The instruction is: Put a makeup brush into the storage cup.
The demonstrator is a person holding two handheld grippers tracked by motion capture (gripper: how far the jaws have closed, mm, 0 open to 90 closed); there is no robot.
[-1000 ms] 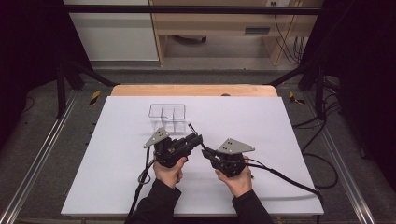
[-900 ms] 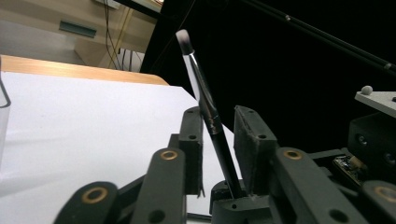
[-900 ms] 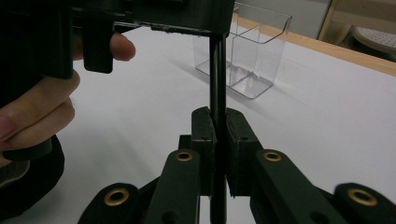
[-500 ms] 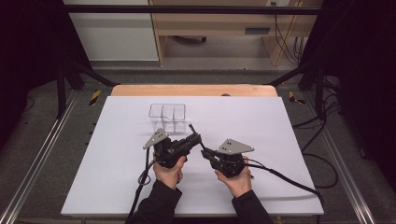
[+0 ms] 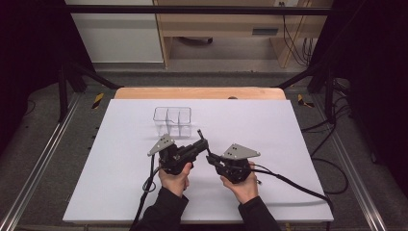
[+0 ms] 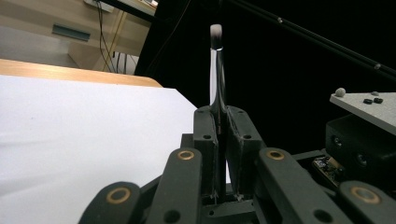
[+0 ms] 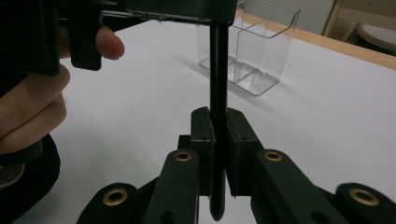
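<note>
A slim brush [image 5: 199, 134] with a black handle and a pale fuzzy tip is held above the white table [image 5: 120, 159] by both grippers. My left gripper [image 5: 204, 143] is shut on its middle; in the left gripper view the brush [image 6: 217, 70] rises straight out of the closed jaws [image 6: 222, 116]. My right gripper [image 5: 213, 160] is shut on the lower end of the handle [image 7: 218, 70], which runs up from its jaws [image 7: 218, 122] to the left gripper above. The two grippers sit close together at the table's near middle.
A clear plastic organizer [image 5: 172, 120] with three compartments stands just beyond the grippers, upright [image 7: 254, 46]. The person's left hand [image 7: 28, 107] shows close by in the right gripper view. Cables trail toward the table's near edge and right side.
</note>
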